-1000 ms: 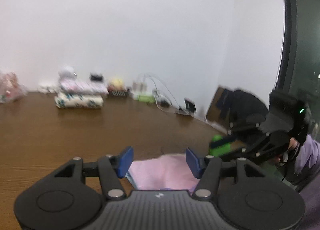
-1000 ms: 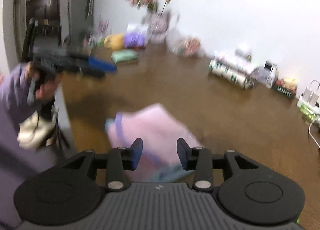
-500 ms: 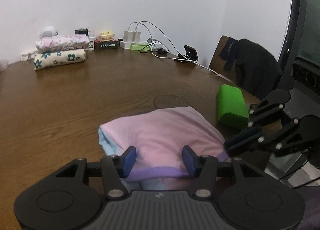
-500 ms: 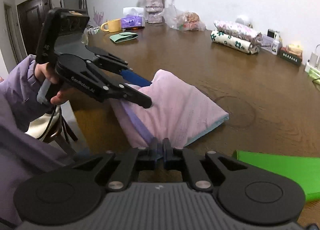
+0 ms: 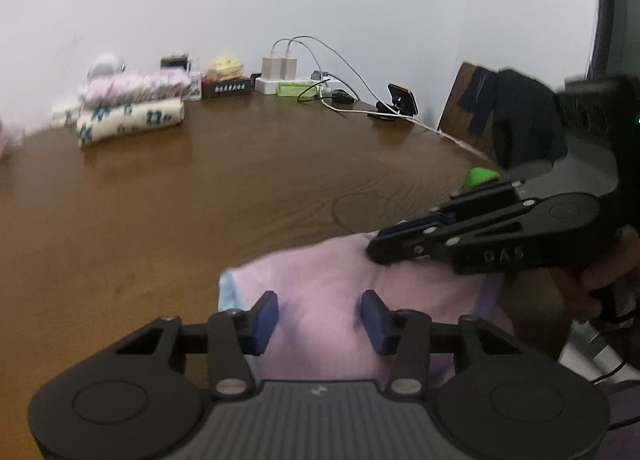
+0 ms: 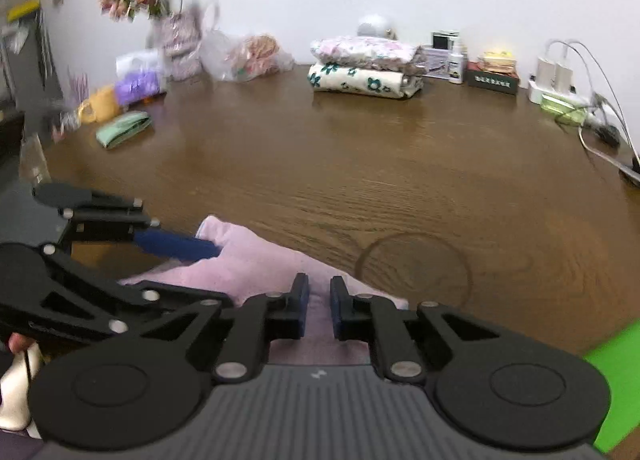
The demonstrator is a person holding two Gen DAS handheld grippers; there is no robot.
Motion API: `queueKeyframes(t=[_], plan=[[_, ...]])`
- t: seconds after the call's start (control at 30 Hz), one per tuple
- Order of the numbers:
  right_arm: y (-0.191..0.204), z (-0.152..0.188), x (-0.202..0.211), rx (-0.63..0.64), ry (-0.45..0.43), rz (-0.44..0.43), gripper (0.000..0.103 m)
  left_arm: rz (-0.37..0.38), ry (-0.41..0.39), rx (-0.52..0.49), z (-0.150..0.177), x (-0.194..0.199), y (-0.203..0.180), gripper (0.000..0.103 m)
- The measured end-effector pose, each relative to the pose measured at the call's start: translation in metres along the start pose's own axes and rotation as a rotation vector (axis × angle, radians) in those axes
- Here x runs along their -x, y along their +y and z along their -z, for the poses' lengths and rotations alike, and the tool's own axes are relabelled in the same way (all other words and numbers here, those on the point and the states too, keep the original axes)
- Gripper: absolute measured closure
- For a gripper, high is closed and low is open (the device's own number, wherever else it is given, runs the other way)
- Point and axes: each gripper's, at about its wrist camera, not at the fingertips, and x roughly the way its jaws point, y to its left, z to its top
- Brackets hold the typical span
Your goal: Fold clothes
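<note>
My spread left gripper [image 5: 318,316] straddles the pink garment [image 5: 332,280]; my right gripper [image 6: 319,308], nearly closed, pinches its right edge.

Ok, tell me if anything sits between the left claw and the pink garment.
Nothing visible does. The left claw is open right over the pink garment; the right claw touches its far edge, off to the side.

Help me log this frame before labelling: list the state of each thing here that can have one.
left gripper: open, fingers either side of the garment's near edge.
right gripper: nearly shut; a narrow gap, cloth showing in it.
pink garment: folded, lying at the table's near edge.
floral clothes: folded, two stacked by the wall.
chargers: plugged in, cables attached.
wooden table: bare in the middle.
</note>
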Motion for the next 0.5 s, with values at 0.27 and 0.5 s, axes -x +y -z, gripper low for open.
queueKeyframes(t=[0.27, 0.5], plan=[[0.007, 0.014, 0.037, 0.019, -0.066, -0.001, 0.083, 0.049, -0.043, 0.023, -0.002, 0.019, -0.003, 0.05], [0.003, 0.03, 0.036, 0.039, -0.047, -0.034, 0.067, -0.013, 0.004, 0.014, 0.011, 0.012, -0.016, 0.049]])
